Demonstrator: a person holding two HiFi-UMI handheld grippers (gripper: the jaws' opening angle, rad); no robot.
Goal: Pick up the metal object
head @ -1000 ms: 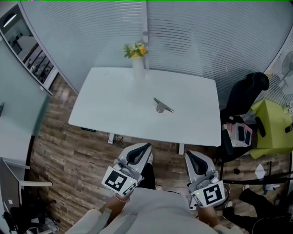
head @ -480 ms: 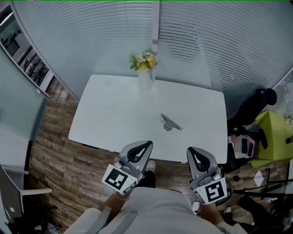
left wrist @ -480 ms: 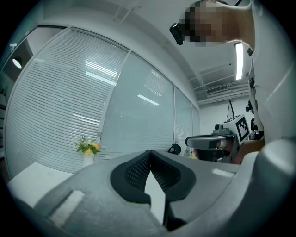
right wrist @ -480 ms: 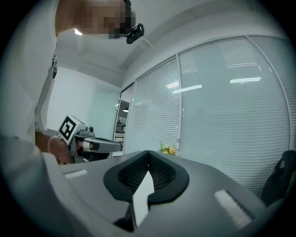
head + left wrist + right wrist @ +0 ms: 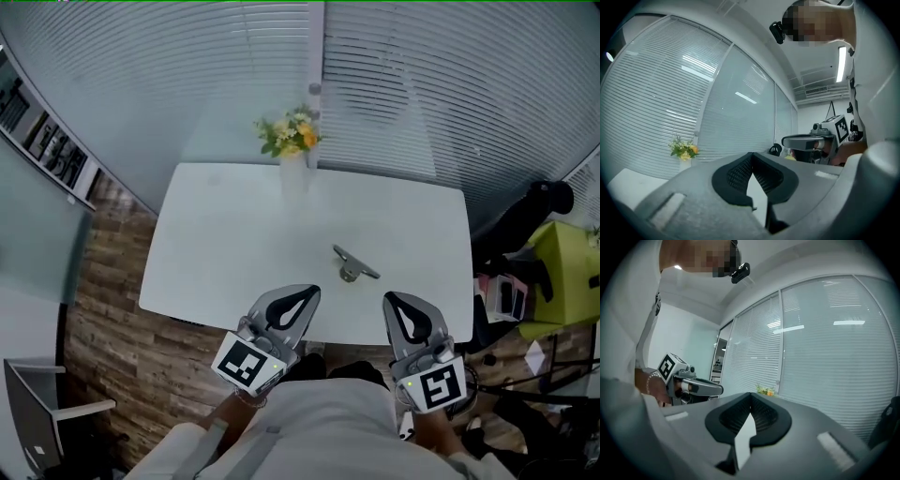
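Metal object (image 5: 354,265) lay on the white table (image 5: 225,244), just right of the frame's centre, below the vase of flowers (image 5: 294,150). My left gripper (image 5: 306,294) and right gripper (image 5: 392,302) hung low in the frame at the table's near edge, well apart from it. Both jaws were closed tip to tip, holding nothing.

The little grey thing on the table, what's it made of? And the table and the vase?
The little grey thing looks like metal: silvery grey with a dull shine, a thin flat bar on a rounder part. The table has a smooth, matte white top, maybe laminate or painted board; the look leaves that open. The vase seems pale and smooth, perhaps ceramic or frosted glass, too small to tell.
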